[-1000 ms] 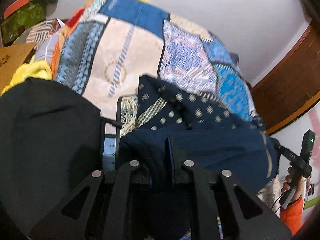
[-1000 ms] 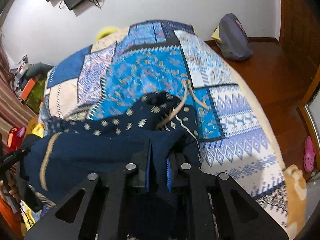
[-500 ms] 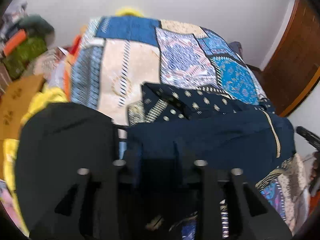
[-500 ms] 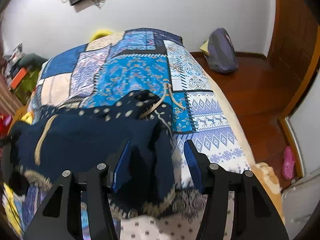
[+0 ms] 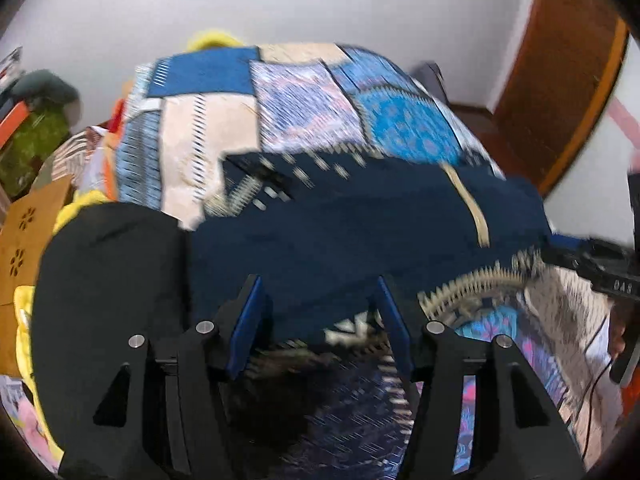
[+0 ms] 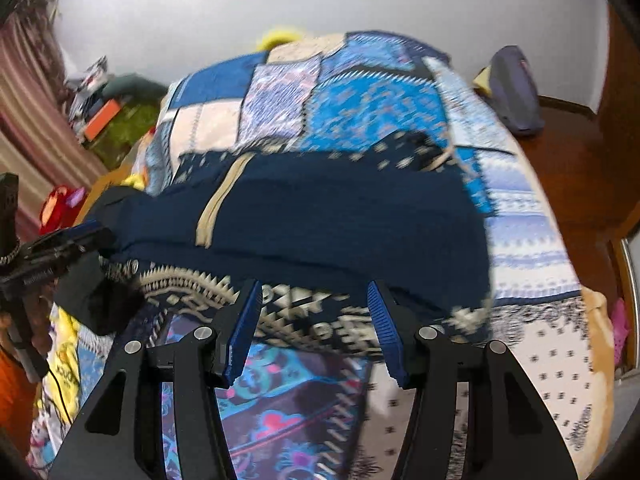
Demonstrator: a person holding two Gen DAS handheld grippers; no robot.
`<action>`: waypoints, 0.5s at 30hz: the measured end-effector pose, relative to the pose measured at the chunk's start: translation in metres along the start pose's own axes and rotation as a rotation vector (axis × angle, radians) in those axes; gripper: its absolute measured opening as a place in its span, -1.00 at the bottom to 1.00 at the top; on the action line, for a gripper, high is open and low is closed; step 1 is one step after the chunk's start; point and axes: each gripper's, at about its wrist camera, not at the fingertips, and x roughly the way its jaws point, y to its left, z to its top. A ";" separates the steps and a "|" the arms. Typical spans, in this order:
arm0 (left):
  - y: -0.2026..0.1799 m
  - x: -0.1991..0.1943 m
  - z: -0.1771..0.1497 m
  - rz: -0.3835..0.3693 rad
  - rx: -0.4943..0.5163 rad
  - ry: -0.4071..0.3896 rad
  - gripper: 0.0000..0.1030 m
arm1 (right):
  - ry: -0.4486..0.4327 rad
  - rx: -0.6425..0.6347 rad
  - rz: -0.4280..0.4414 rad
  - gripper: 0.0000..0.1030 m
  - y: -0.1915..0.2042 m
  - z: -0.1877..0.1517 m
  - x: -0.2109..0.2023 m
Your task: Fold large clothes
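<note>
A large navy garment [image 5: 340, 224] with cream trim lies folded across the patchwork bedspread [image 5: 304, 96]; its patterned hem faces me. My left gripper [image 5: 318, 282] hovers over the garment's near edge. Its jaws are opening, and the blue pads press on nothing. In the right wrist view the same garment [image 6: 340, 216] spreads over the bedspread [image 6: 360, 104]. My right gripper [image 6: 314, 285] stands open above the cream-patterned hem, with no cloth gripped. Both views are motion-blurred.
A black garment [image 5: 108, 280] lies on the bed left of the navy one. A cardboard box [image 5: 28, 240] and clutter stand left of the bed. On the wooden floor to the right sit a purple bag [image 6: 516, 92] and a pink slipper [image 6: 620, 320].
Both grippers were shut on the navy cloth and have let it go. Their jaws stand apart and they have drawn back toward the near edge of the bed. The garment lies flatter.
</note>
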 end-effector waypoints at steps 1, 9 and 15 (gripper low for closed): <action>-0.008 0.008 -0.004 0.015 0.030 0.015 0.10 | 0.016 -0.012 -0.004 -0.01 0.004 -0.002 0.007; -0.021 0.042 -0.003 0.078 0.117 0.039 0.17 | 0.019 -0.051 -0.051 -0.01 0.013 0.005 0.031; -0.009 0.046 0.029 0.092 0.116 -0.011 0.27 | -0.007 -0.085 -0.077 -0.01 0.010 0.036 0.042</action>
